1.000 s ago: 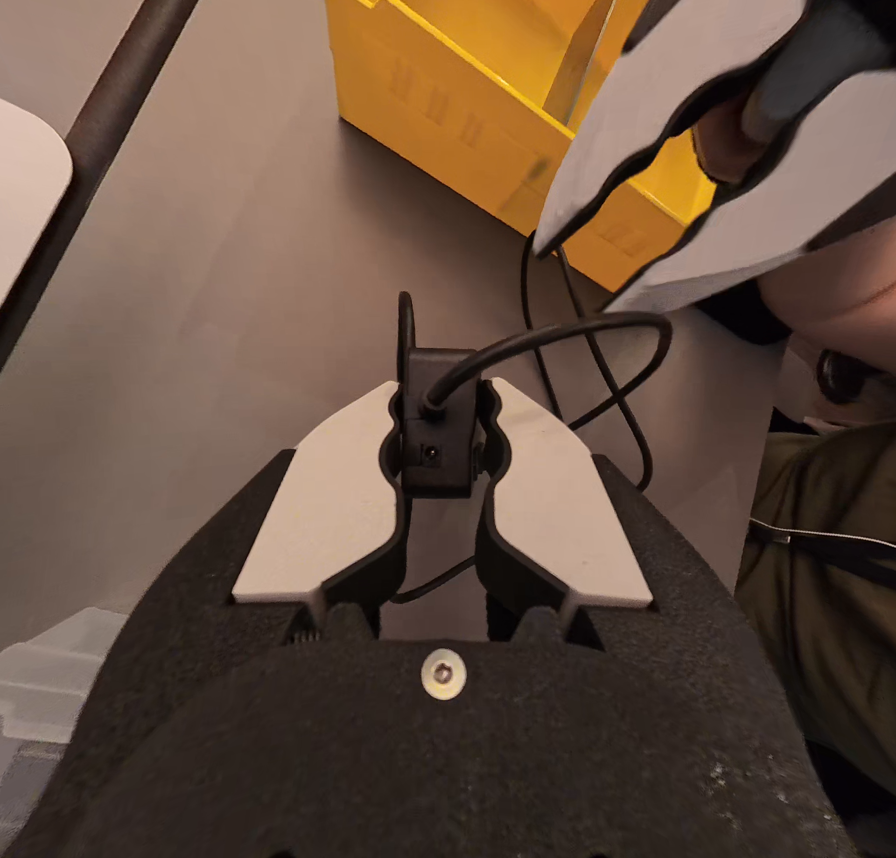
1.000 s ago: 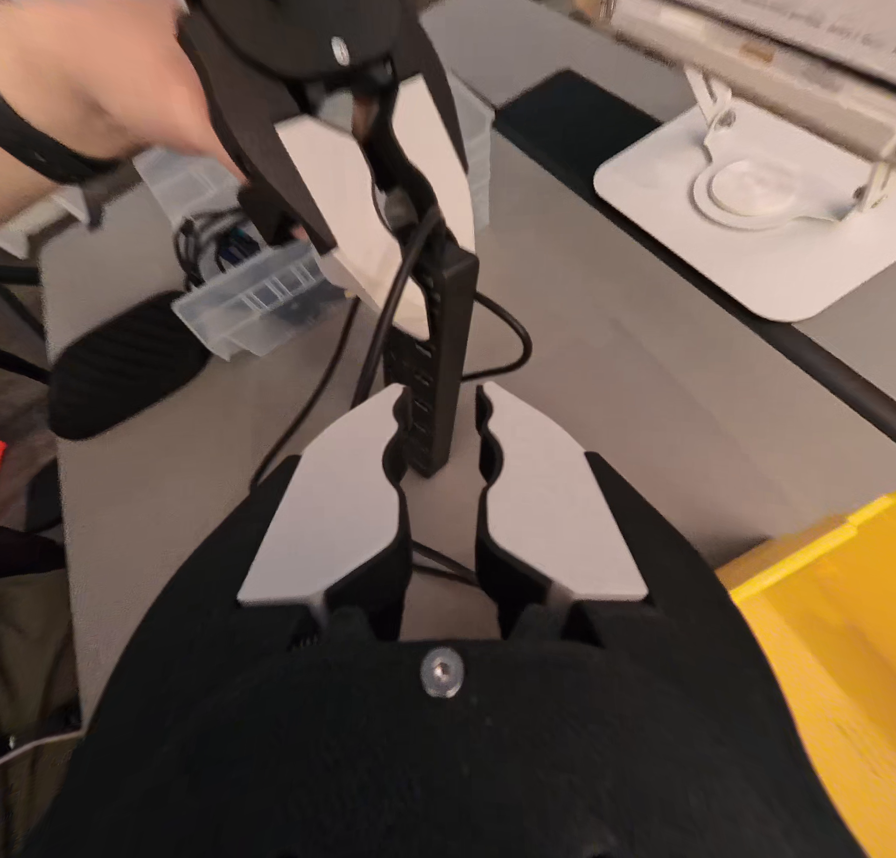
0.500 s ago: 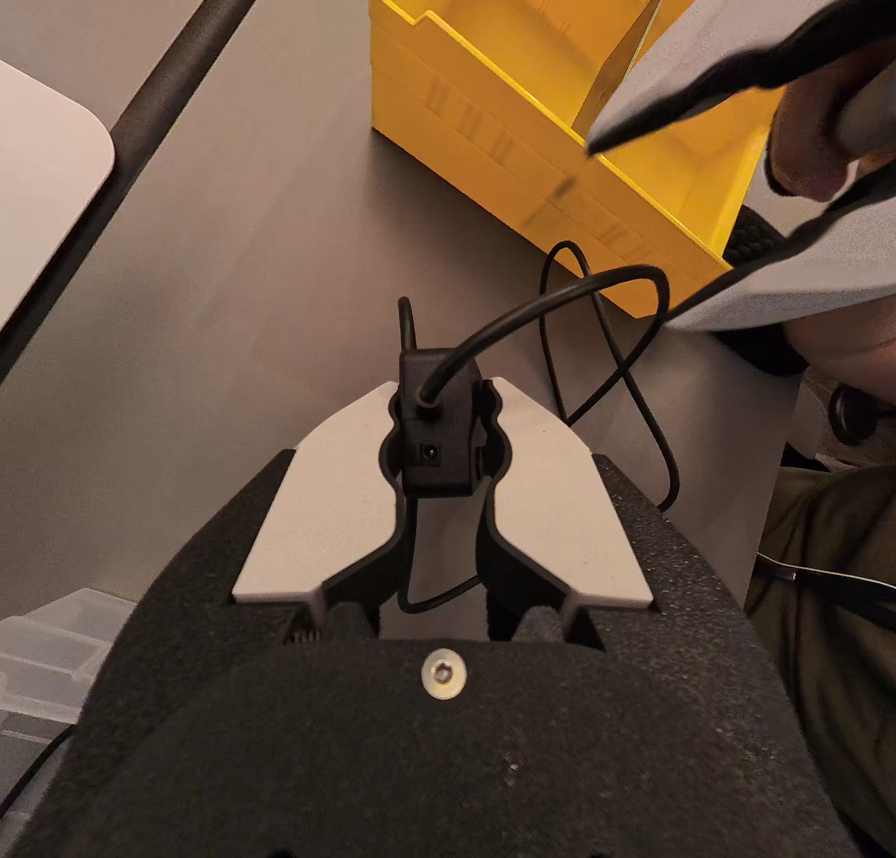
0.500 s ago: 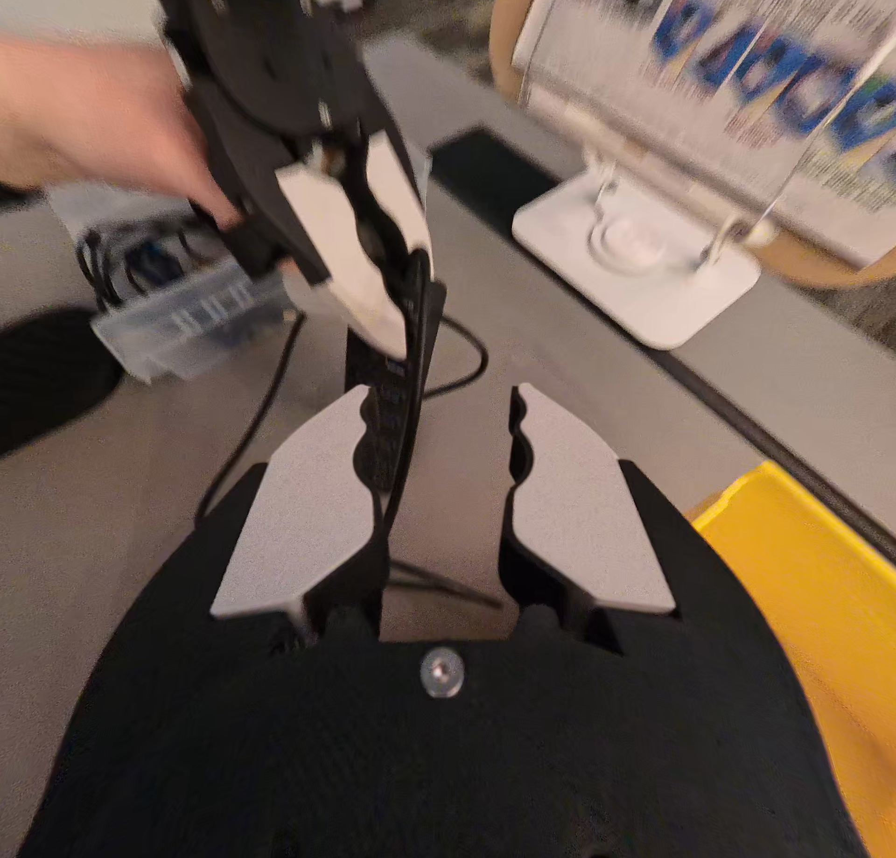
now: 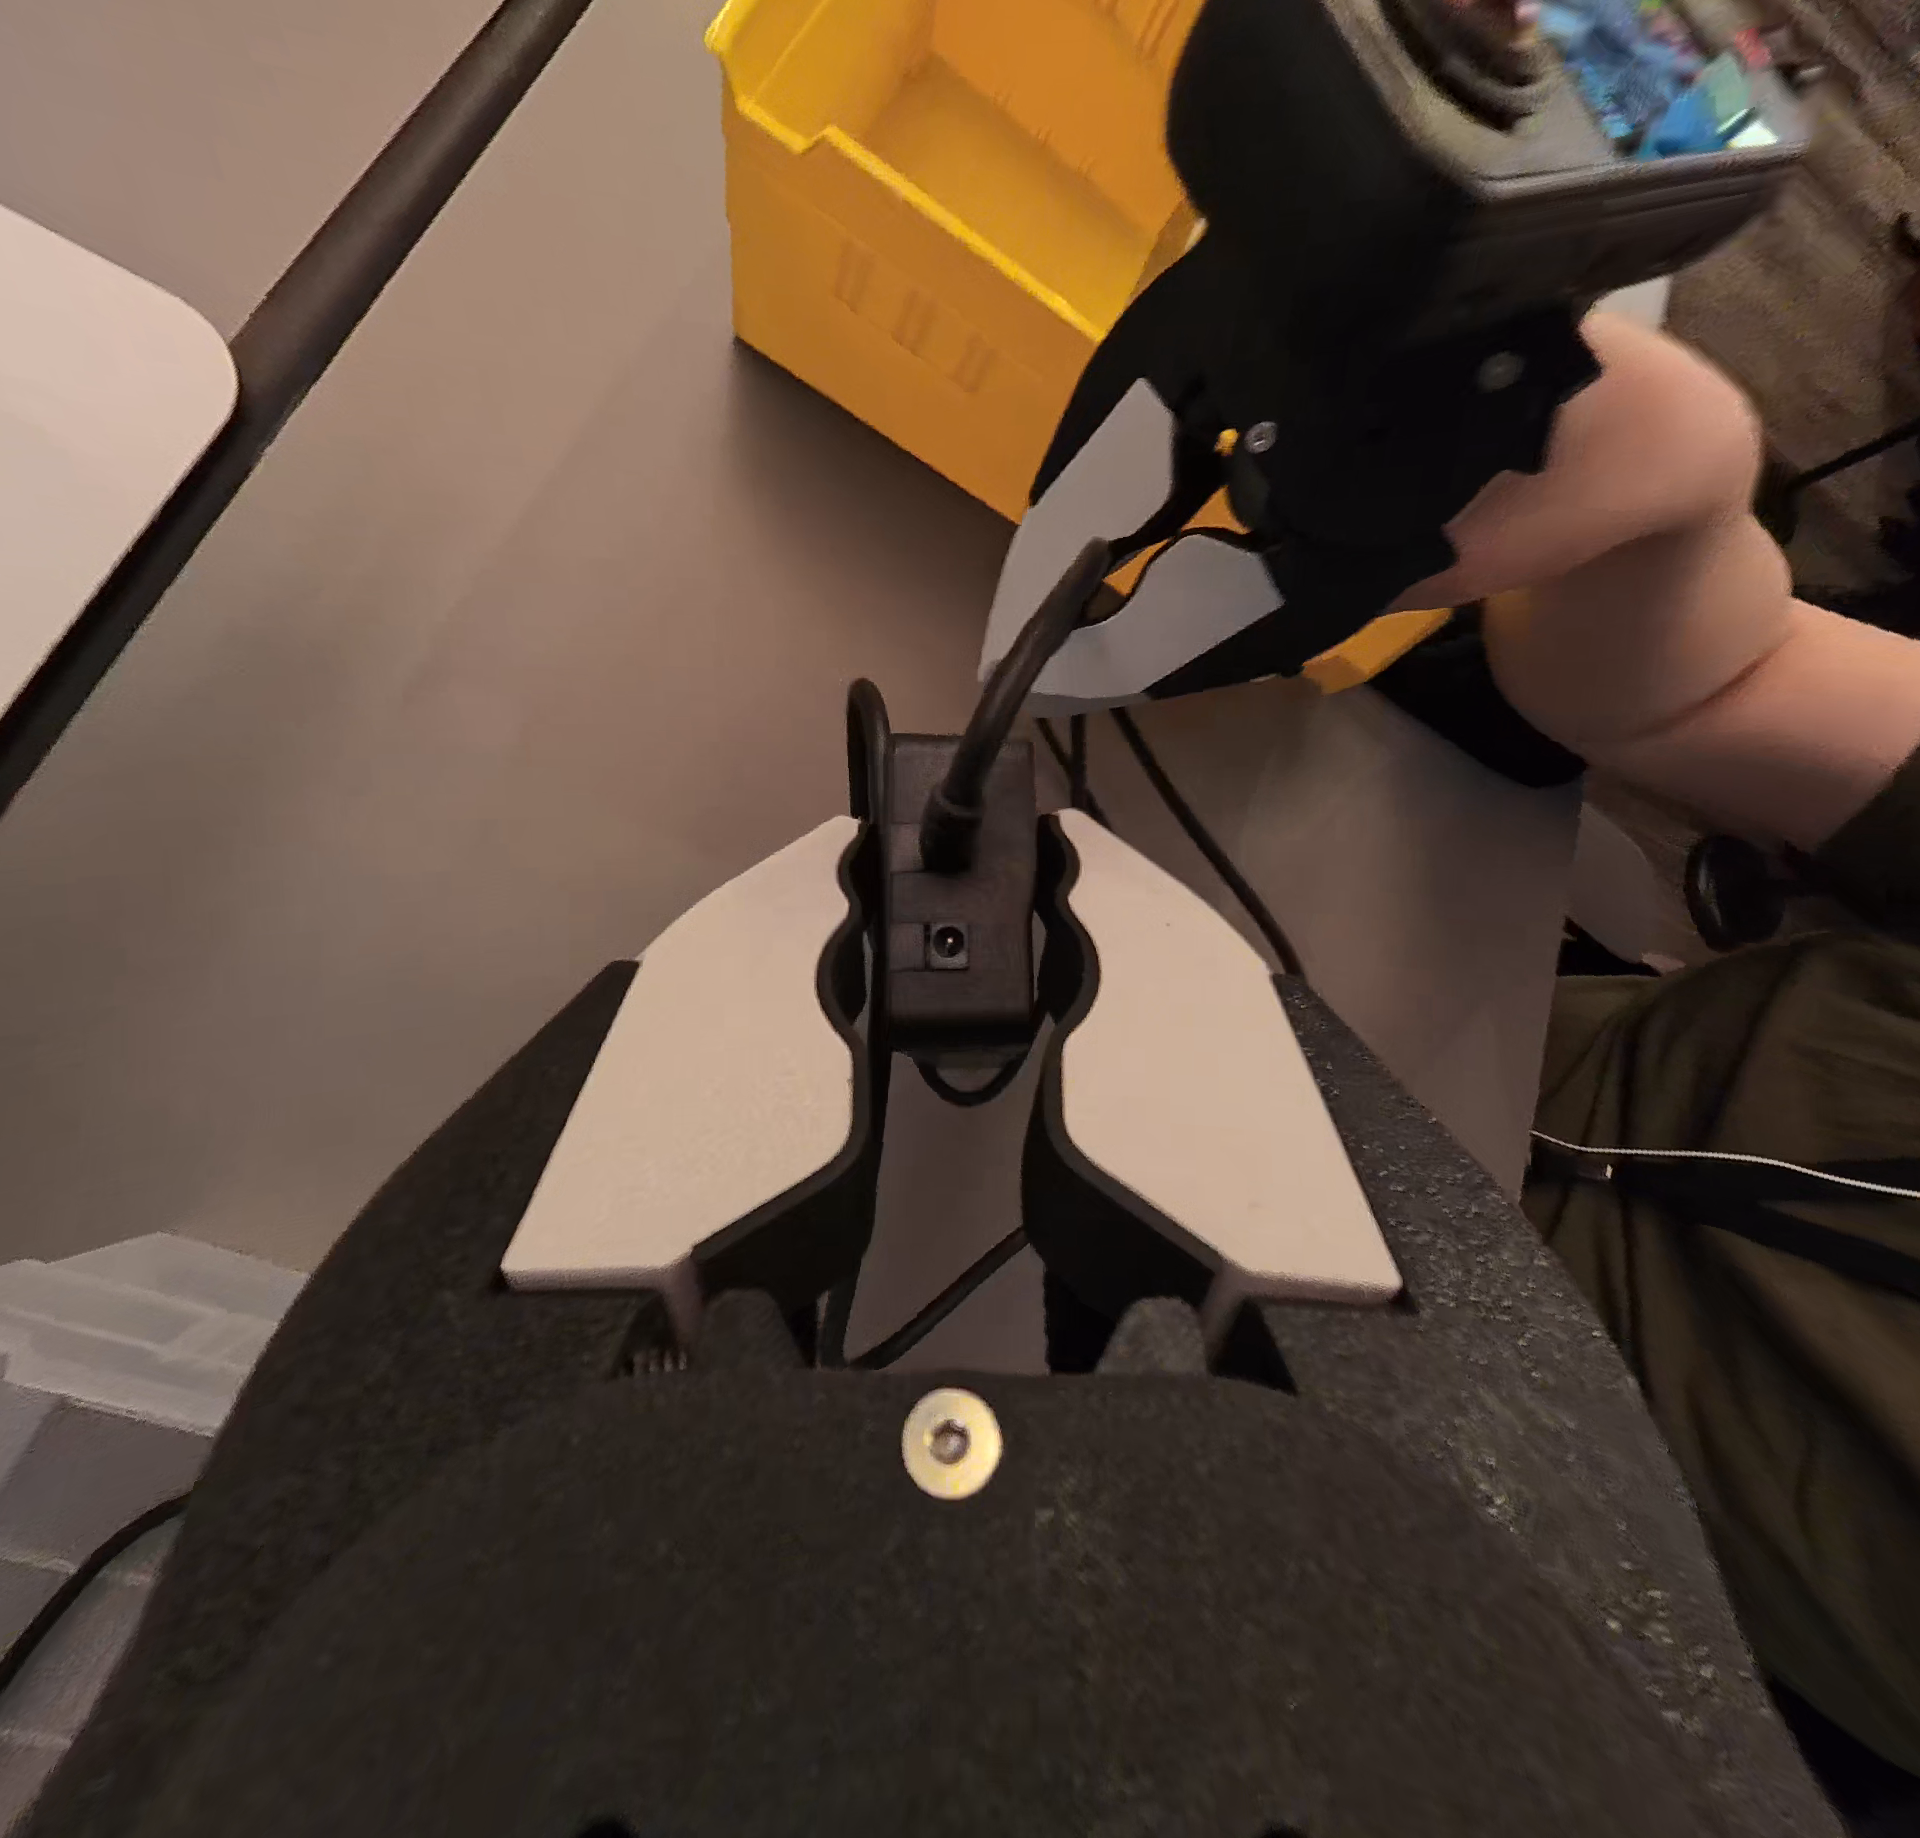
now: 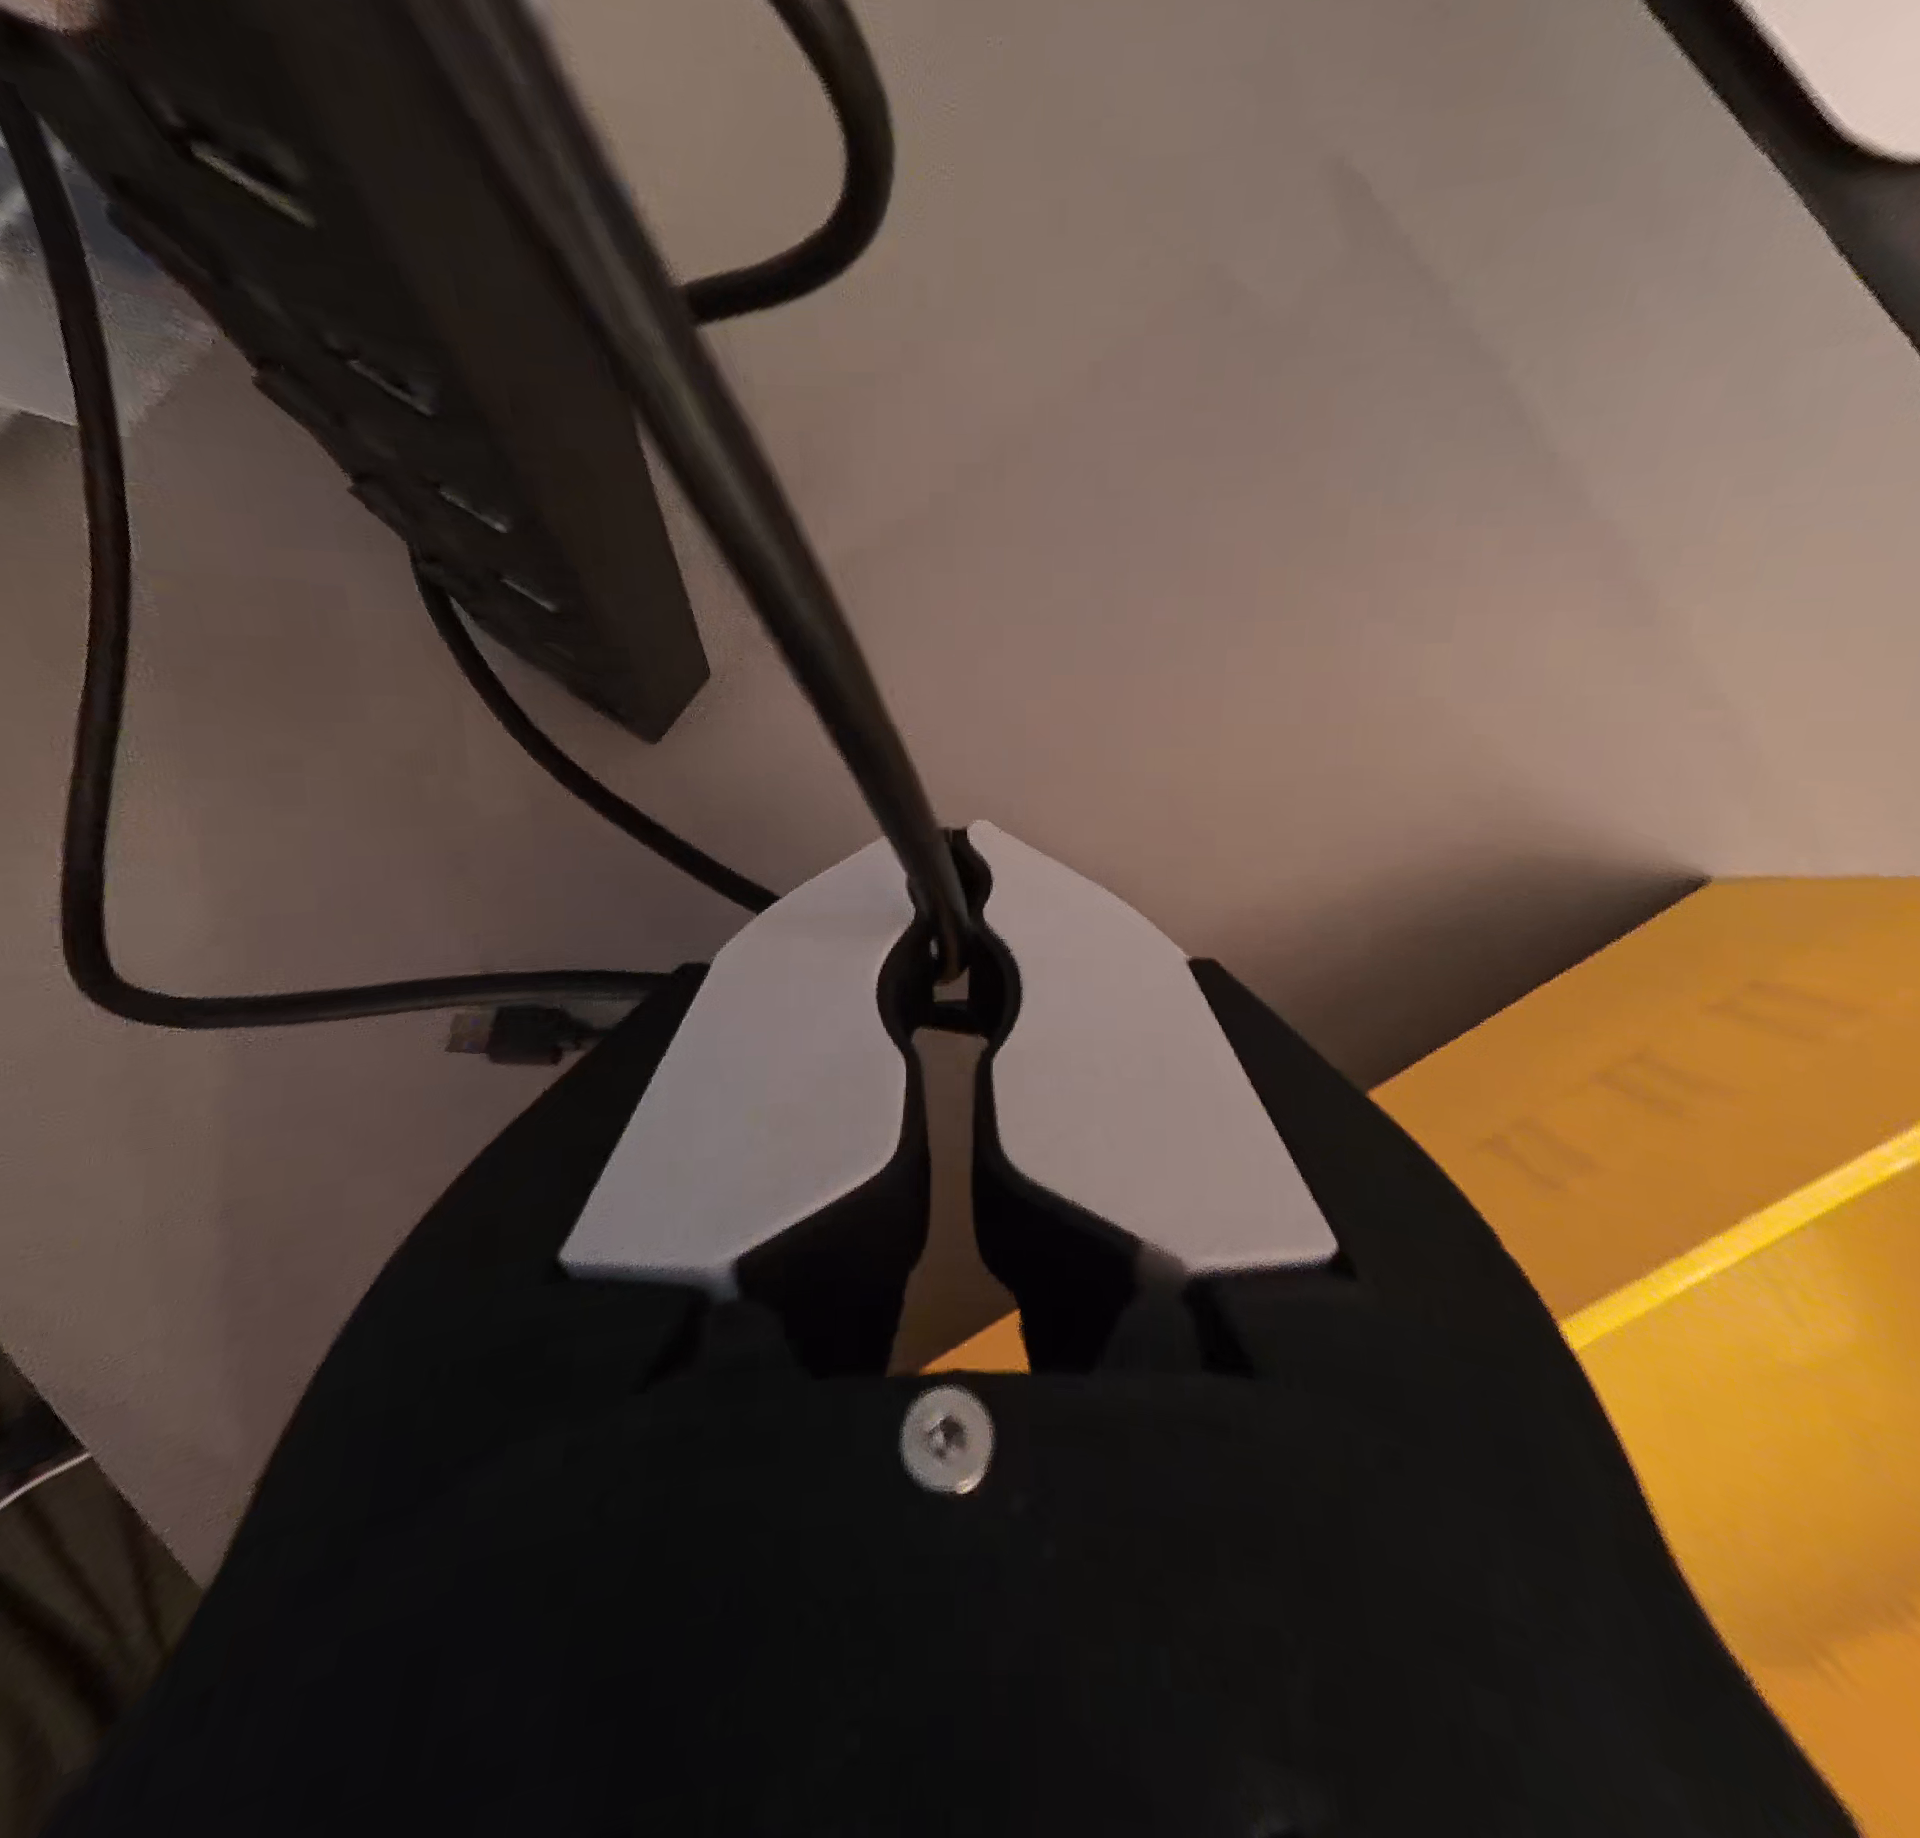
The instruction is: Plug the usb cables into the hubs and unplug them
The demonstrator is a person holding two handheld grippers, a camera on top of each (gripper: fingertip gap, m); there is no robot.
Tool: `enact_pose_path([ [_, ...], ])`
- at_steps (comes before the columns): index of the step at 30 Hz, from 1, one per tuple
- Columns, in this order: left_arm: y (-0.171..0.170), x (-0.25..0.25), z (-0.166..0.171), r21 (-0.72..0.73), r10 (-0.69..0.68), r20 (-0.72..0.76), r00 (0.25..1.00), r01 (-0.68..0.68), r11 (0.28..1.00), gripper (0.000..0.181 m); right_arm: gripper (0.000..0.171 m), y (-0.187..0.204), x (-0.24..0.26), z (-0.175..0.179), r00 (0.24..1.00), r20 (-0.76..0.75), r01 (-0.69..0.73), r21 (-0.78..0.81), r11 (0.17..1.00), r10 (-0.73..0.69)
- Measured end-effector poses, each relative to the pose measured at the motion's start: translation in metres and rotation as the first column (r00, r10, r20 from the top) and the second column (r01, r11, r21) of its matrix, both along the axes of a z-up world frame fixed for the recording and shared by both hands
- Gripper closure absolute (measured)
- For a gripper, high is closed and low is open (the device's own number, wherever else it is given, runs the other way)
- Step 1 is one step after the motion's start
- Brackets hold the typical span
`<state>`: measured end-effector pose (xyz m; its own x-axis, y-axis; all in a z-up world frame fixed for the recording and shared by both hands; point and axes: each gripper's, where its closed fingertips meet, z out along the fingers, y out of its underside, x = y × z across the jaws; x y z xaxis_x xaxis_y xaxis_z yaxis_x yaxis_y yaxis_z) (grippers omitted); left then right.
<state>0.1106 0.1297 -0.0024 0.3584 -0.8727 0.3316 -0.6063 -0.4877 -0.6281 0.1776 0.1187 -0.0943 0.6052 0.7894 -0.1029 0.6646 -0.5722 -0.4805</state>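
Observation:
My left gripper (image 5: 956, 838) is shut on the end of a long black USB hub (image 5: 961, 941), held above the grey table. The hub's thick black cable (image 5: 1023, 666) leaves that end and runs up to my right gripper (image 5: 1091, 593), which is shut on it. In the right wrist view the right gripper (image 6: 961, 853) pinches this cable (image 6: 727, 500) at its tips. The hub (image 6: 416, 334) hangs tilted at upper left, showing a row of several ports. A loose USB plug (image 6: 509, 1035) lies on the table (image 6: 1247, 438) by the left finger.
A yellow bin (image 5: 914, 230) stands behind the grippers and also shows in the right wrist view (image 6: 1662, 1269). A white stand base (image 5: 83, 406) lies at far left. A clear plastic box (image 5: 104, 1341) sits at lower left. A person's hand (image 5: 1621, 583) holds the right gripper. There is about 12 cm between the tips of the two grippers.
My right gripper opened wide beside the hub, then moved and shut on the hub's cable. My left gripper kept its hold on the hub and tilted it.

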Motion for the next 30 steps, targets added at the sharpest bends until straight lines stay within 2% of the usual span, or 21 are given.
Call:
enact_pose_path([
  [4, -0.008, -0.001, 0.022, 0.053, -0.046, 0.036, 0.998, 0.044, 0.998, 0.153, 0.17, -0.001, -0.009, 0.016, 0.993, -0.112, -0.025, 0.01, 1.0, 0.026],
  [6, -0.011, -0.006, 0.013, 0.057, -0.062, -0.038, 0.997, 0.064, 0.996, 0.153, 0.166, -0.001, -0.008, 0.016, 0.992, -0.12, -0.037, 0.004, 0.999, 0.038],
  [8, -0.014, -0.01, -0.003, 0.03, -0.069, -0.098, 0.993, 0.073, 0.997, 0.153, 0.152, 0.003, -0.002, 0.012, 0.995, -0.096, -0.016, 0.003, 1.0, 0.017],
  [12, -0.014, -0.006, -0.022, -0.079, -0.069, -0.092, 0.993, 0.062, 0.995, 0.153, 0.136, 0.01, 0.0, 0.017, 0.994, -0.108, 0.01, 0.021, 1.0, -0.008],
  [14, -0.009, -0.004, -0.026, -0.076, -0.067, -0.086, 0.994, 0.06, 0.995, 0.152, 0.122, 0.023, -0.003, 0.035, 0.993, -0.12, 0.038, 0.162, 0.986, -0.018],
  [17, -0.001, -0.002, -0.03, -0.126, -0.001, -0.065, 0.998, -0.007, 0.992, 0.152, 0.119, 0.036, 0.003, 0.077, 0.992, -0.101, 0.111, 0.427, 0.897, -0.075],
  [19, 0.003, -0.002, -0.033, -0.159, 0.034, -0.053, 0.998, -0.042, 0.986, 0.152, 0.113, 0.032, 0.0, 0.1, 0.995, -0.082, 0.085, 0.544, 0.835, -0.047],
  [22, 0.011, -0.004, -0.038, -0.19, 0.101, -0.053, 0.994, -0.109, 0.976, 0.153, 0.123, 0.008, -0.03, 0.119, 0.981, -0.168, 0.023, 0.595, 0.803, 0.097],
  [25, 0.015, -0.007, -0.041, -0.213, 0.133, -0.052, 0.99, -0.142, 0.967, 0.152, 0.124, -0.008, -0.049, 0.135, 0.963, -0.221, 0.027, 0.641, 0.767, 0.152],
  [27, 0.016, -0.009, -0.042, -0.213, 0.142, -0.057, 0.988, -0.151, 0.965, 0.152, 0.139, -0.022, -0.06, 0.148, 0.942, -0.255, 0.019, 0.688, 0.726, 0.217],
  [28, 0.016, -0.009, -0.042, -0.212, 0.139, -0.054, 0.989, -0.147, 0.966, 0.152, 0.139, -0.03, -0.068, 0.146, 0.928, -0.282, 0.009, 0.671, 0.741, 0.244],
  [29, 0.016, -0.01, -0.042, -0.21, 0.14, -0.057, 0.988, -0.149, 0.966, 0.152, 0.132, -0.033, -0.075, 0.135, 0.924, -0.295, -0.004, 0.63, 0.777, 0.245],
  [30, 0.016, -0.012, -0.043, -0.212, 0.143, -0.06, 0.988, -0.153, 0.965, 0.152, 0.113, -0.029, -0.078, 0.115, 0.942, -0.27, -0.014, 0.561, 0.827, 0.199],
])
